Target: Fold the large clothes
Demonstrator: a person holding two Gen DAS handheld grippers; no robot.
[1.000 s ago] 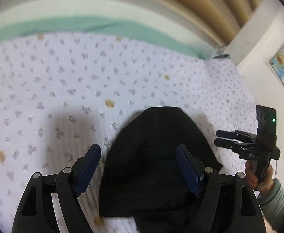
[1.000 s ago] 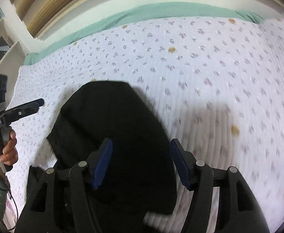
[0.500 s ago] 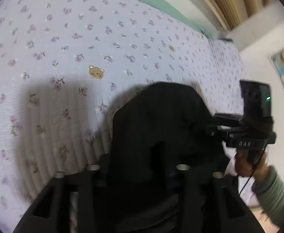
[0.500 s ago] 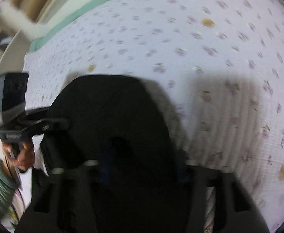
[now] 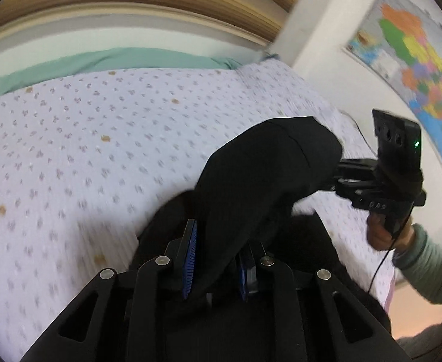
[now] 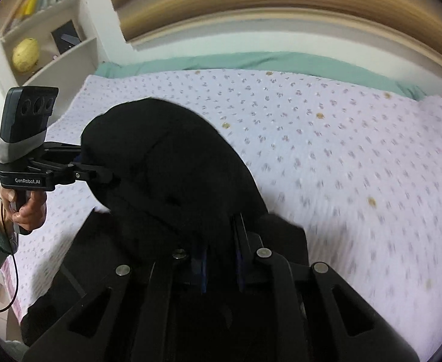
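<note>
A large black garment (image 5: 263,181) hangs lifted above the bed, bunched between both grippers; it also shows in the right wrist view (image 6: 172,175). My left gripper (image 5: 218,259) is shut on its near fold, blue pads pressed against the cloth. My right gripper (image 6: 218,256) is shut on the other side of the fold. In the left wrist view the right gripper's body (image 5: 378,181) reaches into the cloth from the right. In the right wrist view the left gripper's body (image 6: 40,163) reaches in from the left. The rest of the garment lies dark on the bed below.
The bed has a white floral quilt (image 5: 85,150) with a green sheet (image 5: 100,60) at the far edge. A map (image 5: 417,69) hangs on the right wall. Shelves (image 6: 40,30) with books and a yellow ball stand to the left.
Both grippers went from open over the flat garment to shut on it. They have lifted the black cloth up off the quilt and the views have tilted up.
</note>
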